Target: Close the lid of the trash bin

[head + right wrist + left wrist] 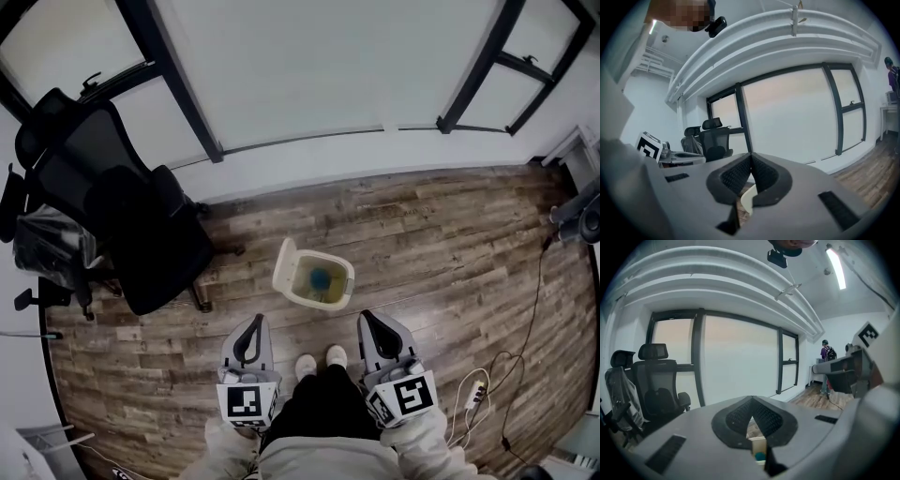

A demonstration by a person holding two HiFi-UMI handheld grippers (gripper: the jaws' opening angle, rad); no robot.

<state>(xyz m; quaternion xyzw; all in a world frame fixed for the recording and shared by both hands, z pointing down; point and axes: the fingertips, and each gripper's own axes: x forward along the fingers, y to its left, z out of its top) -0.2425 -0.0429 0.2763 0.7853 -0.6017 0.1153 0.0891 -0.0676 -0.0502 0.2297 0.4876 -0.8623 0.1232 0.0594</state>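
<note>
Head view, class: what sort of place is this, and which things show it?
Probably an office: black mesh office chairs stand by tall black-framed windows, on a wood-plank floor, with a small open trash bin.

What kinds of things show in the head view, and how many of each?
2 grippers: left gripper, right gripper, jaws together on both
2 office chairs
1 trash bin, its lid open
1 power strip
Total: 6
</note>
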